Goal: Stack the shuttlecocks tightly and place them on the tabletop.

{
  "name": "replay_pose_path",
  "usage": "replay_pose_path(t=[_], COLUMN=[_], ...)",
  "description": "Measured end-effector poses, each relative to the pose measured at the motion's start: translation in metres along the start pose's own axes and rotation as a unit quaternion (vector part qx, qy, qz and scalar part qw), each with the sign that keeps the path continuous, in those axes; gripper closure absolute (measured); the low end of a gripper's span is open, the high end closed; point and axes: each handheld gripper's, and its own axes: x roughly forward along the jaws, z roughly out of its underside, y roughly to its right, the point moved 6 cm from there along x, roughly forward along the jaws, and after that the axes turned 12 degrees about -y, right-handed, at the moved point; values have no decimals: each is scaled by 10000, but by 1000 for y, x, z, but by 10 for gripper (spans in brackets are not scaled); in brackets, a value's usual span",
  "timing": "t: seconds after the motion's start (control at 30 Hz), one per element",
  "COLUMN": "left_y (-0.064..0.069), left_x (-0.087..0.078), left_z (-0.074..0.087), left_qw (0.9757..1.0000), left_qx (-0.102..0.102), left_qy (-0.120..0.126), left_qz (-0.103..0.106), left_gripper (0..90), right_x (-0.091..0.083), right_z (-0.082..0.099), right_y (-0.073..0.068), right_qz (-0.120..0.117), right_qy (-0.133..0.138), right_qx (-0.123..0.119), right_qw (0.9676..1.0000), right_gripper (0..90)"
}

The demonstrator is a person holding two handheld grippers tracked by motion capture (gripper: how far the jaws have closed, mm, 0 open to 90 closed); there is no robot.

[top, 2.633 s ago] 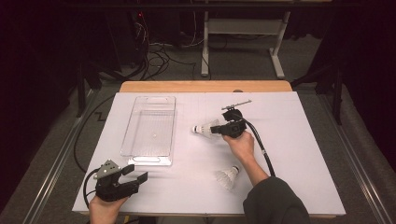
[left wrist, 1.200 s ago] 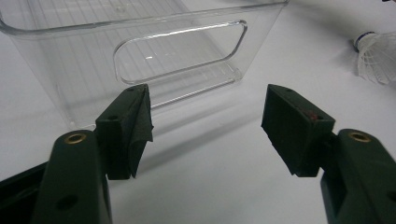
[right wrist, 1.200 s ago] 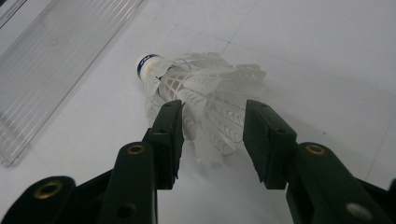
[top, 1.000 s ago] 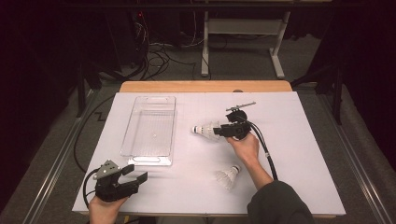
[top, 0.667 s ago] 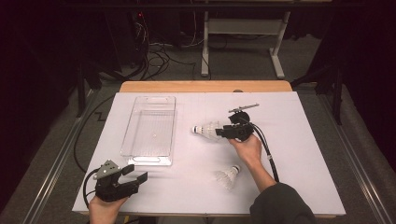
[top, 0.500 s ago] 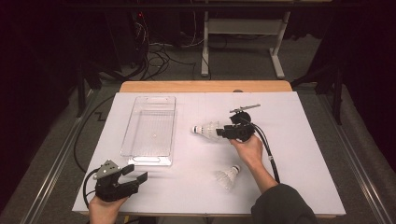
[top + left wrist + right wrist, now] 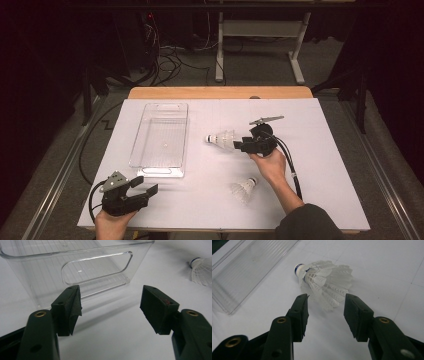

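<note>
right gripper point(image 7: 325, 307) jaws just widened, spread around shuttlecock point(image 7: 325, 281) skirt, seemingly no contact; grasp pending

Second shuttlecock point(image 7: 244, 188) near the white table's point(image 7: 330, 125) front edge, clear bin point(image 7: 161, 140) left.

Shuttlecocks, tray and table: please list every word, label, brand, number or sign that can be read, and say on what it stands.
No readable text anywhere.
Far shuttlecock: a blue band around its cork, with no legible letters.
Near shuttlecock: too small to tell.
Tray: clear plastic, no label seen.
Table: plain white, no marks to read.
</note>
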Motion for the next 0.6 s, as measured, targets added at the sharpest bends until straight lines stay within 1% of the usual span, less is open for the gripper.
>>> replay_pose_path(t=[0.27, 0.5, 0.6], left_y=[0, 0, 0], left_x=[0, -1, -1], left_z=[0, 0, 0], left_qw=[10000, 10000, 10000], left_qx=[5, 9, 16], left_qy=[25, 30, 33], left_qz=[-4, -5, -11], left_gripper=[335, 335, 335], right_x=[-7, -15, -18], right_z=[8, 18, 21], right_y=[-1, -5, -6], right_qz=[26, 9, 3], right_qy=[120, 134, 141], right_qx=[-66, -127, -105], right_qw=[9999, 9998, 9998], right_gripper=[529, 532, 533])
